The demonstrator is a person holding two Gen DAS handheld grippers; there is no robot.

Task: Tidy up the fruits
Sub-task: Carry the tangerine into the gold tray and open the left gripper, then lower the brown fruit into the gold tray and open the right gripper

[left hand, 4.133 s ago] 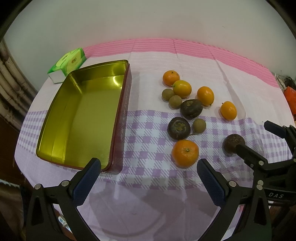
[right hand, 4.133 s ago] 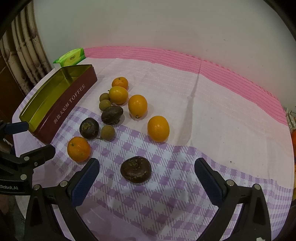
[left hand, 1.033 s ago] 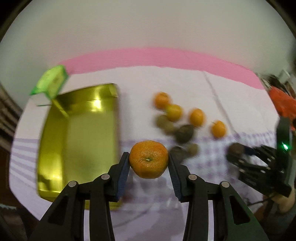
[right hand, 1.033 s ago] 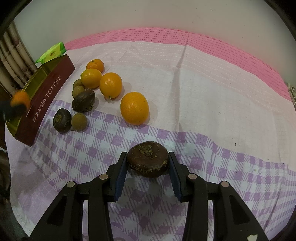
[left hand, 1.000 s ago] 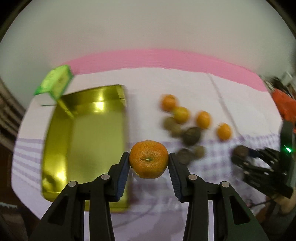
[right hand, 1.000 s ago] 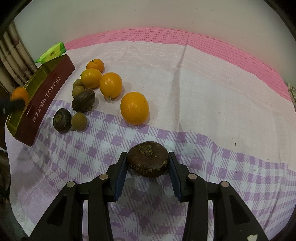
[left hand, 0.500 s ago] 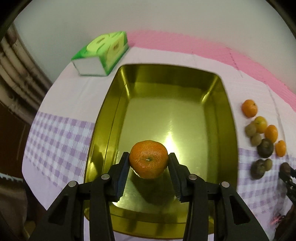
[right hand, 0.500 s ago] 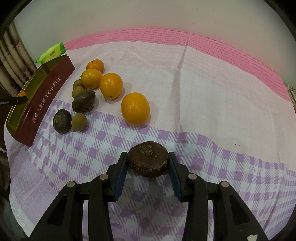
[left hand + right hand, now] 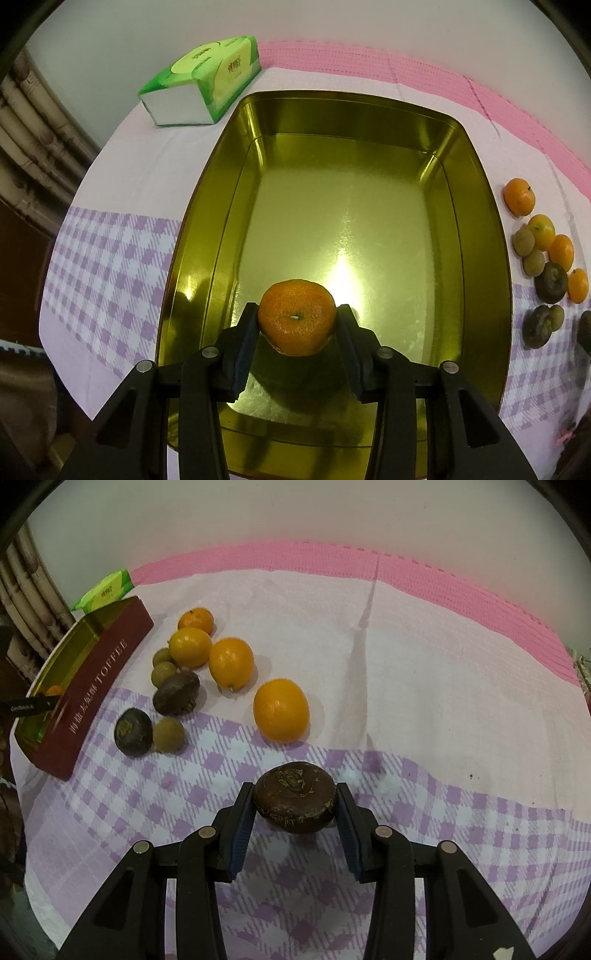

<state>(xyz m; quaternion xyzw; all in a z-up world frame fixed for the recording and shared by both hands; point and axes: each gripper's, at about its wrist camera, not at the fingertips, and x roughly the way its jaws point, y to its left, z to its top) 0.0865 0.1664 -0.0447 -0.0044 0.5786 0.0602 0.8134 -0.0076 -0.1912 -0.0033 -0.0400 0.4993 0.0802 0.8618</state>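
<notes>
My left gripper (image 9: 297,332) is shut on a mandarin (image 9: 296,316), held low inside the gold tin (image 9: 484,206) near its front end. My right gripper (image 9: 295,805) is shut on a dark brown round fruit (image 9: 295,796) just above the checked tablecloth (image 9: 406,701). In the right wrist view, several oranges (image 9: 280,709), small brownish-green fruits (image 9: 168,734) and dark fruits (image 9: 176,693) lie loose on the cloth beside the tin's red outer wall (image 9: 94,694). The same cluster (image 9: 543,258) shows right of the tin in the left wrist view.
A green tissue pack (image 9: 203,81) lies behind the tin at the table's far left corner. The cloth has a pink band (image 9: 443,587) along the far edge by the wall. A curtain (image 9: 33,147) hangs at the left.
My left gripper has carried the mandarin leftward from the fruit cluster over the tin and lowered it inside. The right gripper stays still, shut on the dark fruit.
</notes>
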